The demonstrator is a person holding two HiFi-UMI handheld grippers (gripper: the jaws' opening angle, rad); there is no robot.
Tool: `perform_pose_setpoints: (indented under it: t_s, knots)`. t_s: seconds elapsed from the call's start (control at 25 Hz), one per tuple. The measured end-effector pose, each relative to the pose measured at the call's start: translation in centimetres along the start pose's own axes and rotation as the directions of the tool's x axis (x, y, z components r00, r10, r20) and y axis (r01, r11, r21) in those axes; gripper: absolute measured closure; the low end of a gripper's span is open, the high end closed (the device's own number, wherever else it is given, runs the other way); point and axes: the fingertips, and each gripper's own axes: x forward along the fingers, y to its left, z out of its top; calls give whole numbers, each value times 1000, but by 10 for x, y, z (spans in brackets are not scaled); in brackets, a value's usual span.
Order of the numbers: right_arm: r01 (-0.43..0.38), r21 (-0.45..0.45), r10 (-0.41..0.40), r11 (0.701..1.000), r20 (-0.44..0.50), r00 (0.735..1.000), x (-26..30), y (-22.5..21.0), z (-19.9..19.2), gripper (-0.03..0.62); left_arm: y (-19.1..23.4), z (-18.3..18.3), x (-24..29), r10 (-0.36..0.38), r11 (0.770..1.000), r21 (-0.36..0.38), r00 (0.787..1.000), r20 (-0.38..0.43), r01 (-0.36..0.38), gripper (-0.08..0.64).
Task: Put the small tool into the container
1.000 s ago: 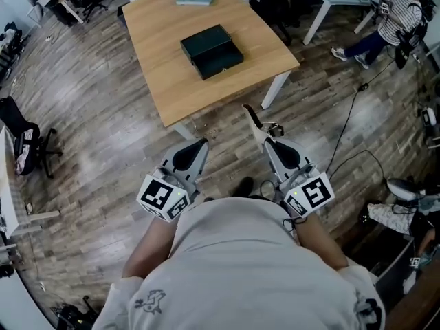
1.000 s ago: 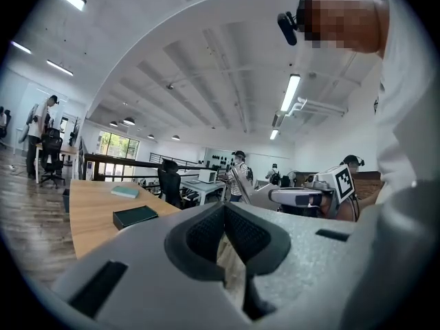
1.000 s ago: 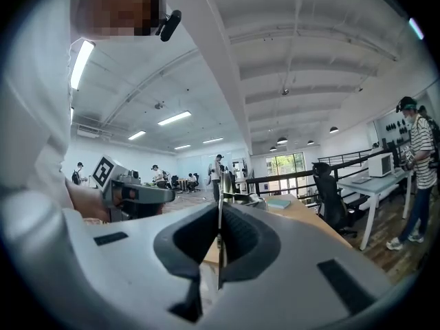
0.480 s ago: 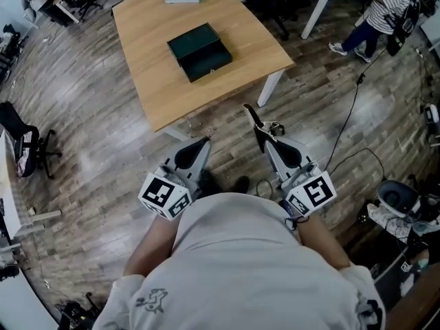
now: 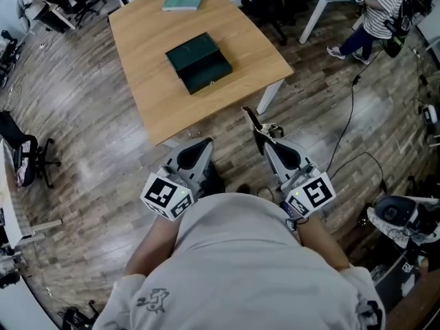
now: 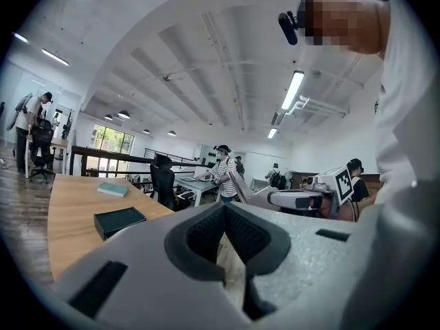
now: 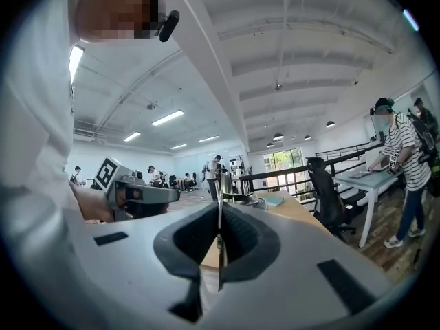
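Looking down from the head view, I have the small tool (image 5: 253, 120) clamped in the right hand-held gripper (image 5: 265, 137). Its jaws are closed narrow on it, and in the right gripper view a thin metal part stands upright between the pads. The tool's dark handle sticks out past the tips, its long axis pointing far and a little left.

The left hand-held gripper (image 5: 204, 143) has its pads together with nothing between them.

The container (image 5: 198, 62), a dark green box lying open, sits on the desk (image 5: 151, 88), far and to the left of the tool. Its long side runs left to right, with the right end slightly farther. The left hand-held gripper is the nearer to it, but the right one carries the load.

Both hand-held grippers hang over the floor, short of the desk's near edge, so I judge the carry must cross that edge. A teal book (image 5: 183, 2) lies at the far side, well apart from the container. A cable (image 5: 344, 136) trails on the floor to the right.
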Motion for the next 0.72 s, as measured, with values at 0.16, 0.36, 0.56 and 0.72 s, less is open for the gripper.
perform_pose_setpoints:
  t_s: [0.16, 0.36, 0.56, 0.72]
  knots:
    - [4, 1, -4, 1000, -10, 1000, 31, -9, 1, 580, 30, 6, 6, -5, 1000, -6, 1000, 8, 5, 556]
    - [-8, -8, 8, 1000, -12, 1000, 87, -10, 12, 580, 82, 22, 8, -5, 1000, -8, 1000, 19, 5, 556]
    - [-11, -7, 11, 1000, -21, 1000, 144, -14, 20, 580, 130, 36, 9, -25, 1000, -2, 999, 21, 25, 557]
    - [-23, -9, 23, 1000, -23, 999, 178, -9, 27, 580, 160, 43, 0, -23, 1000, -2, 1000, 14, 23, 556]
